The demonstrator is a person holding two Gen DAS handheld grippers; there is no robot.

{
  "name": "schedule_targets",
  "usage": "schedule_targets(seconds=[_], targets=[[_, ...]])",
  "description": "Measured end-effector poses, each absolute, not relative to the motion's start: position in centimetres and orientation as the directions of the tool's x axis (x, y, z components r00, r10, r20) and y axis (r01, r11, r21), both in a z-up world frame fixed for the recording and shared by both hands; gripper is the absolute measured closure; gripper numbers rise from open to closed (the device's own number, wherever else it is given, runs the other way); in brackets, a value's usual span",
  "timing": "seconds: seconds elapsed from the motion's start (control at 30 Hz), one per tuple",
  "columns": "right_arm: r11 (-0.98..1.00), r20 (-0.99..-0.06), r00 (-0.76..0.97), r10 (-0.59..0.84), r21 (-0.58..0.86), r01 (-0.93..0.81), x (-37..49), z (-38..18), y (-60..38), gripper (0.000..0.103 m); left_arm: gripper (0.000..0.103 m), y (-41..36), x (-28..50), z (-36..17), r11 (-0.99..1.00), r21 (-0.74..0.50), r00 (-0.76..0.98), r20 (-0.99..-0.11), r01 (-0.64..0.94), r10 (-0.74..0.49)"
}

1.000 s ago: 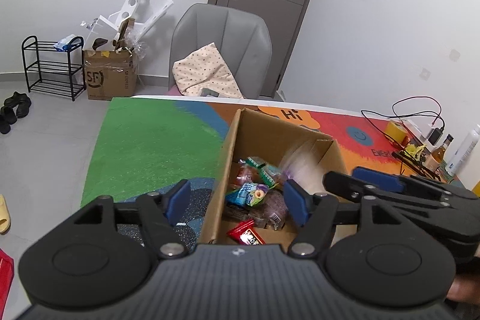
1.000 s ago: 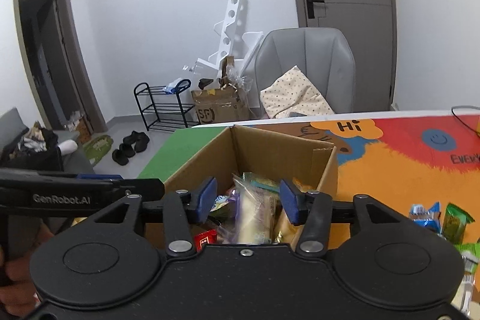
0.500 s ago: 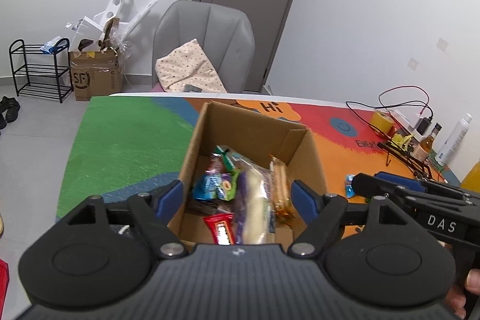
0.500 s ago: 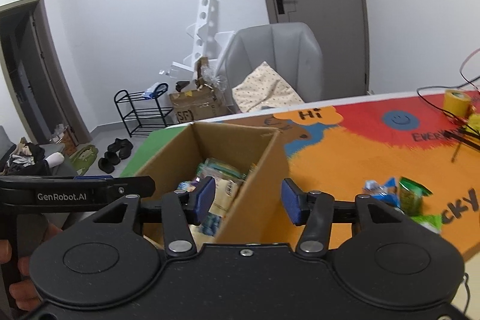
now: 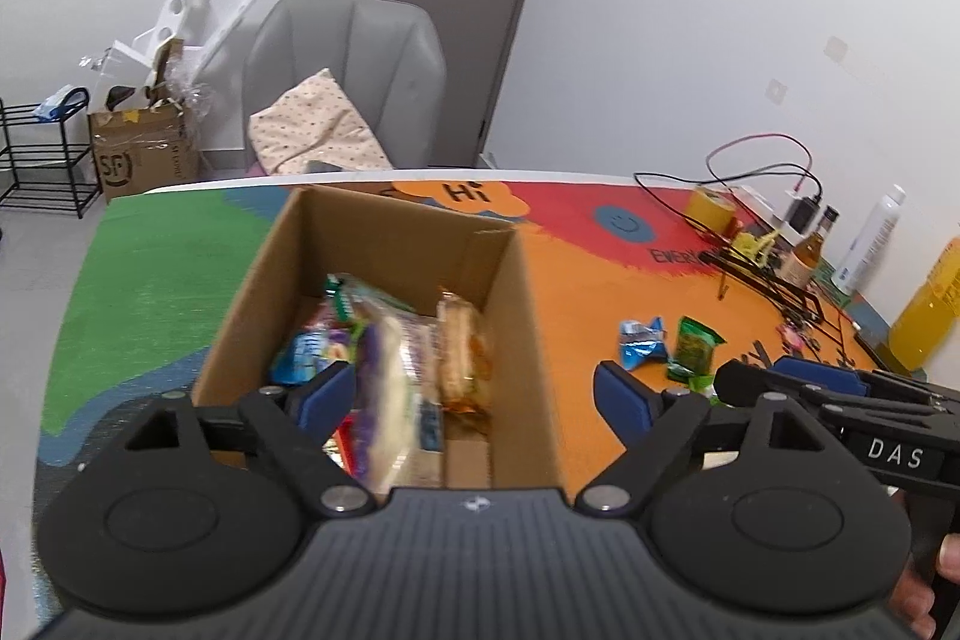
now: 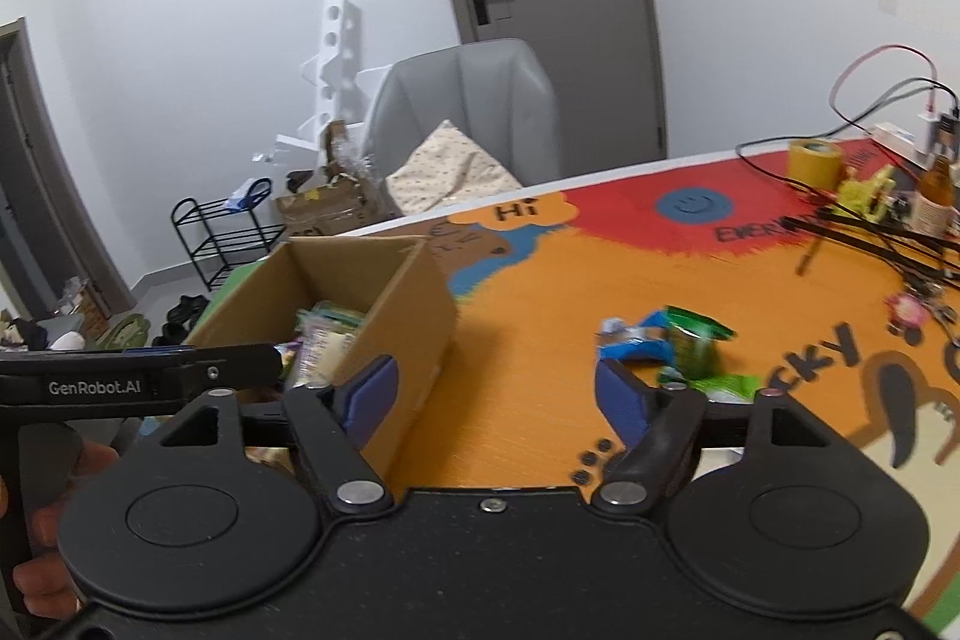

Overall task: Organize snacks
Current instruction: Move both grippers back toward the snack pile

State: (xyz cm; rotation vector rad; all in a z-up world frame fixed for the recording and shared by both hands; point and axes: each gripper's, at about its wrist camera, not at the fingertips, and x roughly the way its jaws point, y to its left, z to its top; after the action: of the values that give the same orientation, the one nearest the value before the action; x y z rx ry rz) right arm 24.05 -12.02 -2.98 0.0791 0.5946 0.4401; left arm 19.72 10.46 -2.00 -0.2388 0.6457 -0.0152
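An open cardboard box (image 5: 522, 328) (image 6: 414, 304) stands on the colourful table mat, with several snack packets (image 5: 390, 358) lying inside it. My left gripper (image 5: 474, 394) hovers over the box's near right corner, its jaws opening with no packet pinched between them. My right gripper (image 6: 495, 391) is over the orange mat to the right of the box, jaws opening and empty. A blue packet (image 6: 636, 346) (image 5: 642, 343) and a green packet (image 6: 696, 340) (image 5: 693, 346) lie loose on the mat just beyond its right finger. The right gripper also shows in the left wrist view (image 5: 798, 388).
Cables (image 6: 870, 226), a yellow tape roll (image 6: 813, 160), bottles (image 5: 870, 238) and a yellow container (image 5: 924, 316) crowd the table's right end. A grey chair (image 5: 348, 82) with a cushion stands behind the table. A person's hand (image 6: 36, 484) grips the left gripper's handle.
The right gripper let a packet go into the box, swung right over the orange mat and opened wider. The left gripper also shifted right and opened wider.
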Motion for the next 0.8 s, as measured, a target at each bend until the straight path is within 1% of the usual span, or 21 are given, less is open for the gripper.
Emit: schedule_targets(seconds=[0.07,0.27,0.47,0.57,0.7,0.8], targets=[[0.911,-0.529,0.743,0.41,0.2,-0.361,24.0,-3.2,-12.9,0.024,0.015,9.6,19.9,-2.0,0.974,-0.223,0.797,-0.596,-0.048,-0.097],[0.93,-0.541,0.756,0.369,0.21,-0.303,24.0,-3.8,-15.5,0.024,0.015,7.0,20.3,-2.0,0.976,-0.219,0.795,-0.591,0.004,-0.136],[0.945,-0.555,0.766,0.326,0.224,-0.24,24.3,-4.7,-18.2,0.026,0.015,4.6,21.0,-2.1,0.975,-0.216,0.789,-0.591,0.045,-0.168],[0.948,-0.561,0.766,0.313,0.231,-0.218,24.5,-5.1,-19.3,0.03,0.015,3.3,21.4,-2.1,0.975,-0.212,0.785,-0.592,0.069,-0.184],[0.949,-0.57,0.763,0.305,0.244,-0.197,24.9,-5.7,-20.7,0.04,0.015,1.8,22.1,-2.3,0.973,-0.21,0.776,-0.596,0.095,-0.204],[0.95,-0.574,0.762,0.299,0.257,-0.179,25.1,-6.1,-21.7,0.041,0.015,0.6,22.6,-2.5,0.973,-0.205,0.77,-0.602,0.108,-0.212]])
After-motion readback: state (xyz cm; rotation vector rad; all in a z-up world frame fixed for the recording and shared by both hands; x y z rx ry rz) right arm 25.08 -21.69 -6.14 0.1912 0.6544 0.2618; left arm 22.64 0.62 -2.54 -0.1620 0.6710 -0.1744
